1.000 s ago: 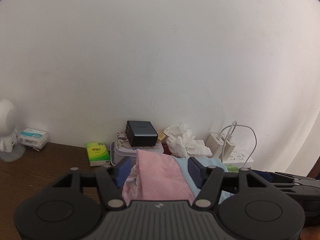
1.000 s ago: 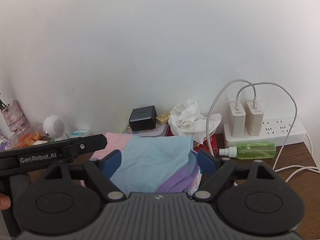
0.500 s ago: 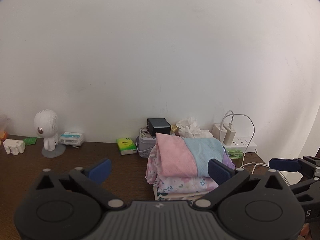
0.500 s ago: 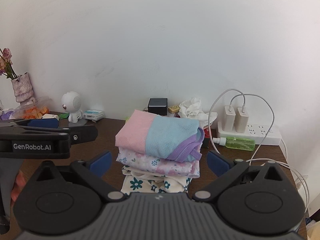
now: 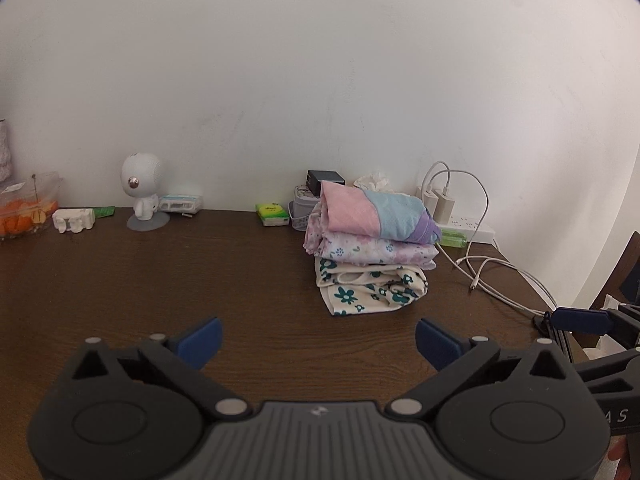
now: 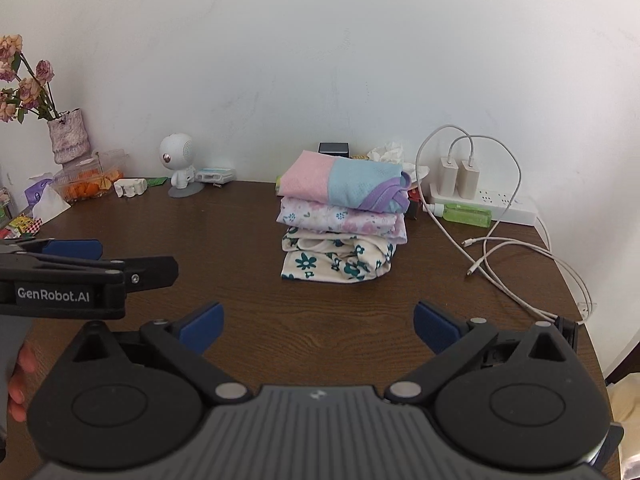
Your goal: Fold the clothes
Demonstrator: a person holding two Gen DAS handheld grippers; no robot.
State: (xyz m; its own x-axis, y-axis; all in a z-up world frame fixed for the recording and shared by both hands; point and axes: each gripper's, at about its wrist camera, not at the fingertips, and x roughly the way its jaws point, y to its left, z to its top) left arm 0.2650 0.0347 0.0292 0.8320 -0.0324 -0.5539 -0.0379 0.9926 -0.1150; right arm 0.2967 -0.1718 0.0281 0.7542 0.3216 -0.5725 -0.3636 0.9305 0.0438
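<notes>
A stack of folded clothes (image 5: 370, 248) (image 6: 342, 220) rests on the brown table (image 5: 160, 280) (image 6: 224, 240) near the back wall. On top lies a pink, light blue and purple garment (image 6: 344, 186). Under it are a pale floral piece (image 6: 340, 220) and a cream piece with teal flowers (image 6: 336, 262). My left gripper (image 5: 318, 344) hangs open in front of the stack, well short of it, with only bare table between its blue pads. My right gripper (image 6: 318, 326) is open too, equally far back and holding nothing.
A white power strip (image 6: 486, 200) with chargers and loose white cables (image 6: 520, 268) lies at the back right, beside a green bottle (image 6: 464, 213). A white robot figurine (image 6: 180, 164), a container of orange fruit (image 6: 90, 180) and a vase of flowers (image 6: 66, 136) stand at the back left.
Both grippers let go of the top garment, opened wide and pulled back from the stack toward the table's front. The stack now looks smaller and stands untouched.
</notes>
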